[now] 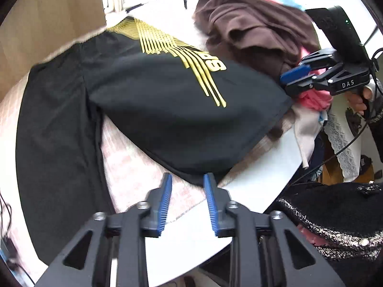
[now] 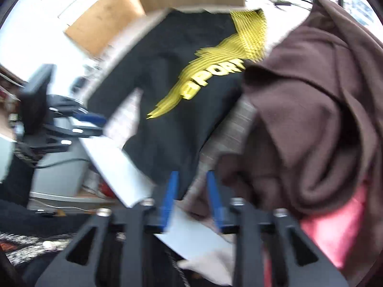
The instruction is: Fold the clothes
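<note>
Your left gripper (image 1: 187,185) sits before the T-shirt (image 1: 167,110); clothes pile (image 1: 253,31) lies behind-right, on the table (image 1: 258,167).

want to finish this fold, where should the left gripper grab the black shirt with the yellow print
Grip the hem corner of the black shirt with the yellow print nearest the open left gripper, coming in low from the table's near edge. That corner lies as a thin flat point on the pinkish cloth-covered table, so the fingers can probably slide around it.

Black shirt (image 1: 167,119) with yellow stripes; brown garment (image 1: 251,28).
</note>
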The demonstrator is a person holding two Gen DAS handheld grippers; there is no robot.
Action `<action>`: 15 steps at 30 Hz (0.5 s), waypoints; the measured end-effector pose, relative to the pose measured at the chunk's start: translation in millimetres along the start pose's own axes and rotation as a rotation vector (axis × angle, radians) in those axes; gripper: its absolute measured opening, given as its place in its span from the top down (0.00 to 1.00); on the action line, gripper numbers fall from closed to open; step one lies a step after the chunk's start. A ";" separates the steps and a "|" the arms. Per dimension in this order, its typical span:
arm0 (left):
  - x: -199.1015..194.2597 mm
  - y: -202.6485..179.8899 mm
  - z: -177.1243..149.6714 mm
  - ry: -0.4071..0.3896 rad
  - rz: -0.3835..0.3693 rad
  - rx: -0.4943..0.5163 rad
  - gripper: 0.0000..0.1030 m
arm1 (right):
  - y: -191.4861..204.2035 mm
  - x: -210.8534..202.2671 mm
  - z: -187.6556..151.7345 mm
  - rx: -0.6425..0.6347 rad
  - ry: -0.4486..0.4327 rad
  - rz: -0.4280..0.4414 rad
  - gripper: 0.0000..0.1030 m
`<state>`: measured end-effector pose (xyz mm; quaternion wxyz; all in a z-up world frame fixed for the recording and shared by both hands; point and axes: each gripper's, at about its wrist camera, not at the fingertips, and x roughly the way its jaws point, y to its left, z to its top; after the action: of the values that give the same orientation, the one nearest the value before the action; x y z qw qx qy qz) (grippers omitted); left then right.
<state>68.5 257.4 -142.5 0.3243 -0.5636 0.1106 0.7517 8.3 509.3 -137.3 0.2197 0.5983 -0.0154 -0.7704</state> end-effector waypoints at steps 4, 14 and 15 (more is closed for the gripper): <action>20.4 -28.1 -5.4 0.021 0.021 0.067 0.61 | -4.2 3.7 -7.0 -0.016 -0.013 0.011 0.62; 52.1 -40.5 -3.0 0.111 0.127 0.108 0.91 | 2.3 52.0 -21.5 -0.058 0.088 -0.007 0.62; 47.7 -37.9 -7.7 0.125 0.129 0.104 0.86 | 5.0 55.3 -21.1 -0.062 0.102 -0.007 0.62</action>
<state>90.2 299.6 -181.4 0.2966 -0.5834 0.2054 0.7277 19.0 490.1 -192.5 0.2359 0.6296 0.0218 -0.7399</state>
